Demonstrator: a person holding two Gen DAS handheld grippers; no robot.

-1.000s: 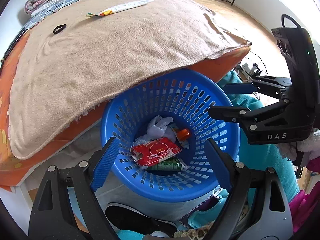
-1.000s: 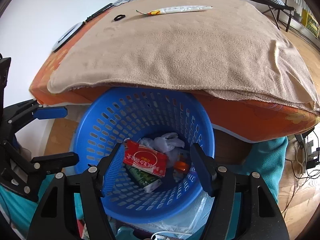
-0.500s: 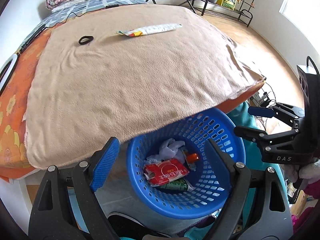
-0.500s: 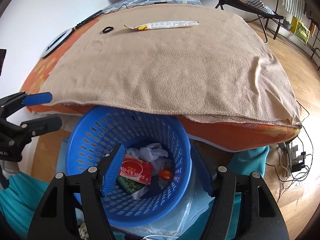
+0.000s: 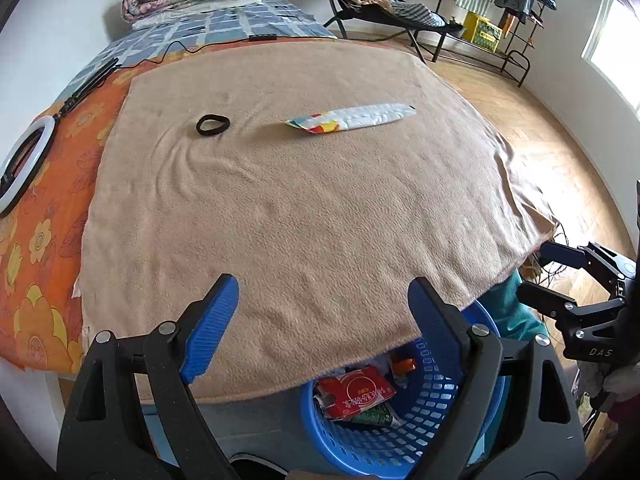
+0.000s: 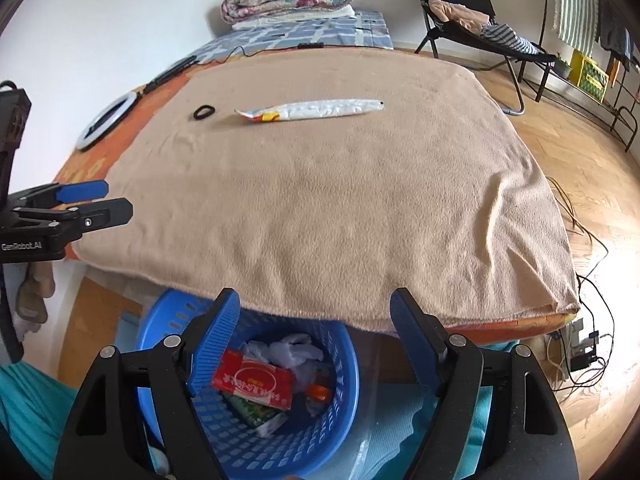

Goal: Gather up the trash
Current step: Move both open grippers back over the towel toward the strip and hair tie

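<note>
Left wrist view: you have raised and tipped this camera up off the blue basket (image 5: 420, 424). A second ago the basket filled the frame; now only its far part shows at the near edge, under the hem of the tan blanket (image 5: 304, 216). The left gripper (image 5: 324, 320) stands wide open, jaws well apart, nothing between them. Inside the basket the red packet (image 5: 354, 394) lies on a green wrapper, untouched. On the far half of the blanket the long white wrapper with a coloured end (image 5: 352, 118) has come fully into view, with a black hair tie (image 5: 213, 124) just to its left. The right gripper (image 5: 560, 280) shows at the right edge, off the bed corner.

Right wrist view: same change, you have pulled back and lifted. The basket (image 6: 168, 320) has dropped to the near edge; it holds the red packet (image 6: 256, 380), crumpled white plastic (image 6: 288, 350) and an orange piece. The right gripper (image 6: 316, 332) is open wide and empty. The white wrapper (image 6: 312, 110) lies far across the blanket (image 6: 340, 208), with the hair tie (image 6: 204, 112) to its left.

Judgement: the drop-off looks finished and both grippers are free. The wrapper is probably the next piece of trash, well out of reach for now. The hair tie may not be trash.
</note>
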